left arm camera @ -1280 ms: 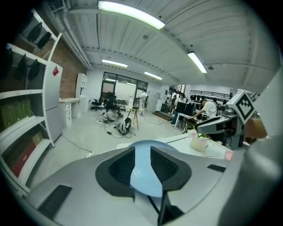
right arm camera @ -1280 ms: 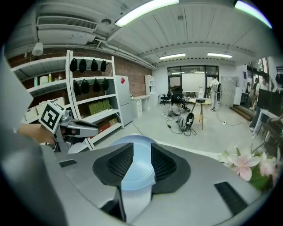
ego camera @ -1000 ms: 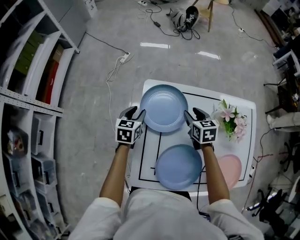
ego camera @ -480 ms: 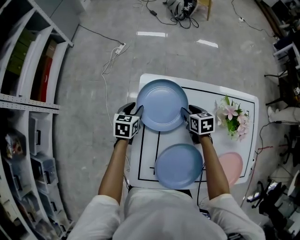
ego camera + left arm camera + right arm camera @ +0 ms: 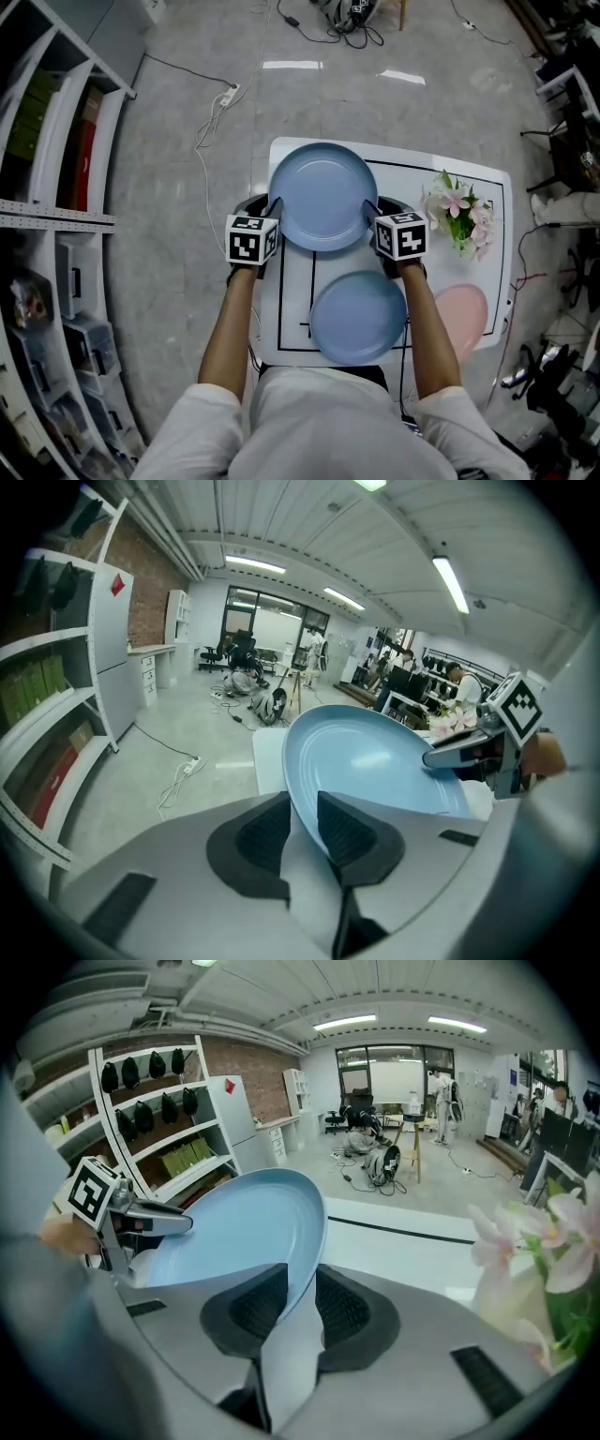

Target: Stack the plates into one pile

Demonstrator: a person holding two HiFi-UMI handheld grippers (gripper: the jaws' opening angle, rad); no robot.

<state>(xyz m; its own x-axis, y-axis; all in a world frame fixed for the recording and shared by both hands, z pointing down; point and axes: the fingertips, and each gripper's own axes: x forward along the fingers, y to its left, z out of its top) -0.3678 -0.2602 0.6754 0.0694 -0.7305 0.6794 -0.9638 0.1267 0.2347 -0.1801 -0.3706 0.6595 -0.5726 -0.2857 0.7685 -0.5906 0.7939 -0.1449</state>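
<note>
Two light blue plates lie on the white table (image 5: 294,309): a far one (image 5: 322,197) and a near one (image 5: 358,317). A pink plate (image 5: 462,319) sits at the near right. My left gripper (image 5: 272,208) has the far plate's left rim (image 5: 375,761) between its pads, and its jaws are closing on it (image 5: 302,803). At the opposite rim (image 5: 234,1232), my right gripper (image 5: 372,211) also has closing jaws, with its pads pressing the edge (image 5: 302,1283). Each gripper shows in the other's view, at the plate's far side.
A pot of pink and white flowers (image 5: 457,220) stands right of the far plate, close to my right gripper. Black lines mark the tabletop. Shelving (image 5: 56,187) runs along the left, and a power strip with a cable (image 5: 220,103) lies on the floor beyond the table.
Both grippers have moved inward from beside the far blue plate, and their jaws have narrowed onto its left and right rims. The near plate has not moved.
</note>
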